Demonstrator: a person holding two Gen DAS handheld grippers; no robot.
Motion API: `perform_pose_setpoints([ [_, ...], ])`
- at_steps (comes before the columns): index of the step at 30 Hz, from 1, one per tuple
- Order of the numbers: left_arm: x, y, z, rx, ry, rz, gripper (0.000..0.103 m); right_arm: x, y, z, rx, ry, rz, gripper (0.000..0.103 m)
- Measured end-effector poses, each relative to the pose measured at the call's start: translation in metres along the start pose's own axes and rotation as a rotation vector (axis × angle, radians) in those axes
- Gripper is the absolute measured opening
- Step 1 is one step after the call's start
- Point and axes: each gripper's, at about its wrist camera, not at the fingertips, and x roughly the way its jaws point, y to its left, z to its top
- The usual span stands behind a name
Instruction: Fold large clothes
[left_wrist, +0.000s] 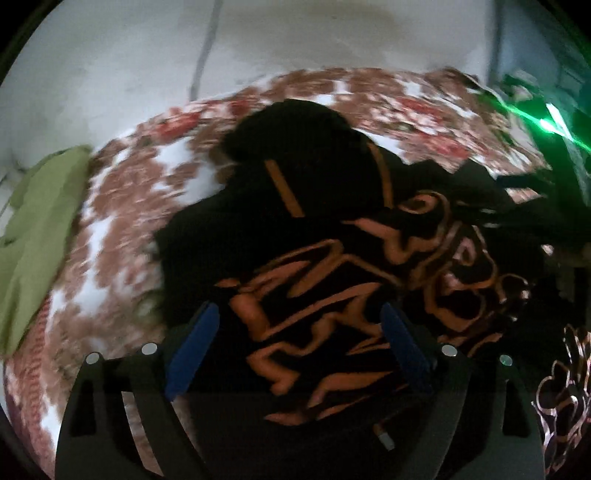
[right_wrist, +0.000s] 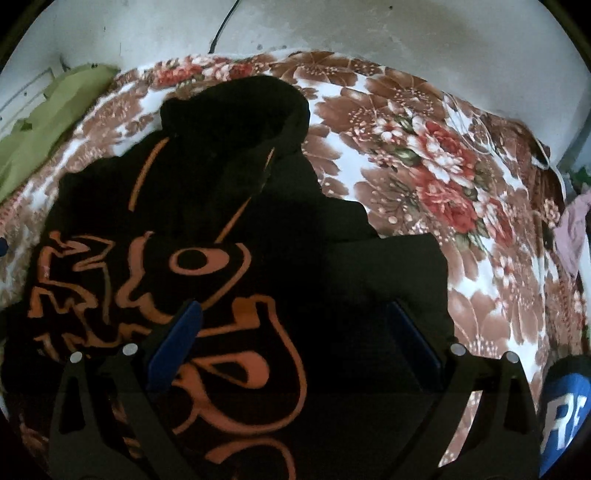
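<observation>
A black hoodie (left_wrist: 295, 229) with orange lettering lies on a floral bedspread (left_wrist: 122, 206), hood toward the wall. My left gripper (left_wrist: 301, 314) is open, its blue-padded fingers (left_wrist: 192, 350) spread wide just above the printed chest. In the right wrist view the same hoodie (right_wrist: 221, 229) fills the left and middle, with a sleeve folded across at the right. My right gripper (right_wrist: 295, 314) is open above the print and the folded sleeve, holding nothing.
A green cloth (left_wrist: 33, 236) lies at the bed's left edge, also in the right wrist view (right_wrist: 48, 122). A pale wall (right_wrist: 369, 33) runs behind the bed. A pink cloth (right_wrist: 570, 232) and a blue printed item (right_wrist: 561, 410) sit at the right edge.
</observation>
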Motion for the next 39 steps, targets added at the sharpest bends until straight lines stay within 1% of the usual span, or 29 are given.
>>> perform_pose_setpoints([
  [2, 0.022, -0.010, -0.003, 0.017, 0.034, -0.011, 0.088, 0.012, 0.000, -0.001, -0.001, 0.018, -0.001, 0.098],
  [5, 0.049, -0.012, -0.009, 0.035, 0.074, -0.011, 0.088, 0.030, -0.005, -0.008, 0.020, 0.051, -0.009, 0.098],
  [8, 0.067, -0.009, -0.019, 0.045, 0.116, -0.013, 0.088, 0.048, -0.016, -0.014, 0.069, 0.092, 0.028, 0.098],
  [10, 0.070, -0.009, -0.027, 0.059, 0.116, -0.024, 0.089, 0.058, -0.023, -0.017, 0.084, 0.101, 0.047, 0.098],
  [13, 0.070, -0.008, -0.032, 0.071, 0.097, -0.035, 0.089, 0.063, -0.022, -0.019, 0.058, 0.092, 0.055, 0.098],
  [16, 0.071, -0.004, -0.034, 0.049, 0.083, -0.062, 0.089, 0.066, -0.024, -0.023, 0.054, 0.082, 0.076, 0.098],
  [19, 0.066, -0.002, -0.032, 0.027, 0.066, -0.065, 0.090, 0.062, -0.019, -0.024, 0.036, 0.075, 0.052, 0.098],
  [21, 0.058, -0.001, -0.026, 0.021, 0.058, -0.074, 0.090, 0.054, -0.020, -0.021, 0.036, 0.081, 0.039, 0.098],
  [24, 0.032, 0.008, -0.008, -0.021, 0.013, -0.074, 0.096, 0.027, -0.025, -0.017, 0.055, 0.068, 0.025, 0.098],
  [26, 0.016, 0.017, 0.006, -0.052, -0.011, -0.072, 0.097, 0.013, -0.027, -0.013, 0.045, 0.063, 0.019, 0.098],
  [28, 0.004, 0.030, 0.018, -0.095, -0.025, -0.067, 0.097, -0.001, -0.031, -0.009, 0.036, 0.065, 0.001, 0.098],
  [30, -0.004, 0.044, 0.028, -0.156, -0.035, -0.084, 0.097, -0.011, -0.039, -0.003, 0.054, 0.080, 0.004, 0.098],
  [31, -0.006, 0.054, 0.034, -0.191, -0.036, -0.091, 0.097, -0.018, -0.045, 0.003, 0.077, 0.081, 0.029, 0.098],
  [33, -0.006, 0.073, 0.048, -0.245, -0.037, -0.104, 0.097, -0.026, -0.054, 0.017, 0.096, 0.076, 0.053, 0.098],
  [34, -0.006, 0.080, 0.054, -0.260, -0.039, -0.107, 0.097, -0.029, -0.058, 0.024, 0.101, 0.072, 0.064, 0.098],
  [35, -0.003, 0.089, 0.062, -0.272, -0.040, -0.110, 0.097, -0.030, -0.064, 0.037, 0.104, 0.061, 0.087, 0.098],
  [37, 0.006, 0.104, 0.079, -0.265, -0.043, -0.108, 0.098, -0.027, -0.069, 0.055, 0.099, 0.049, 0.103, 0.098],
  [39, 0.018, 0.114, 0.094, -0.240, -0.045, -0.098, 0.098, -0.016, -0.072, 0.081, 0.071, 0.041, 0.129, 0.098],
])
